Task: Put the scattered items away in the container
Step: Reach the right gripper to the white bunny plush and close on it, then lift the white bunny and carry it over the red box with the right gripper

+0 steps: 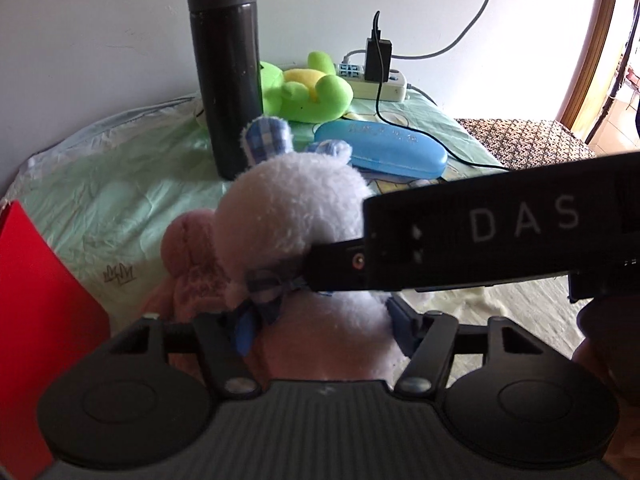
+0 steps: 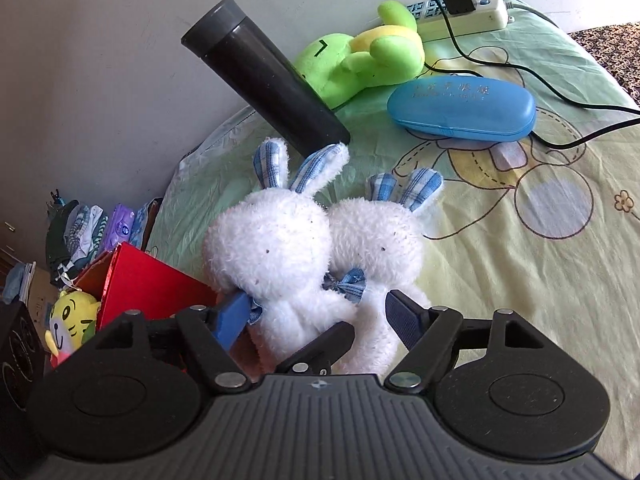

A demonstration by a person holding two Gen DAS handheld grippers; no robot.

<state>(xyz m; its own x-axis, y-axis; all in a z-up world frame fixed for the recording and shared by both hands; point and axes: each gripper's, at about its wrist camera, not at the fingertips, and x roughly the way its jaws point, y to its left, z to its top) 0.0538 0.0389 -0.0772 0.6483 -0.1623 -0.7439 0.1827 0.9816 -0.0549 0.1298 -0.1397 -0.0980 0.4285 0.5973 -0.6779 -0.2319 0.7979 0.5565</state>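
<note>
A white plush rabbit pair [image 2: 312,248] with blue checked ears lies on the green sheet next to the red box [image 2: 148,280]. My right gripper [image 2: 316,316] has its blue fingers on both sides of the rabbits' bodies, closed on them. In the left wrist view the white rabbit [image 1: 292,216] sits between my left gripper's fingers [image 1: 320,332], which also close on it; the right gripper's black body [image 1: 500,232] crosses in front. A pink plush [image 1: 192,264] lies left of the rabbit. A yellow tiger toy [image 2: 72,320] is in the red box [image 1: 44,320].
A black thermos [image 1: 226,76] stands behind the rabbits. A green frog plush [image 1: 308,88], a blue glasses case [image 1: 380,148] and a white power strip [image 1: 376,80] with black cables lie farther back by the wall. Folded clothes [image 2: 80,232] sit beyond the bed's left edge.
</note>
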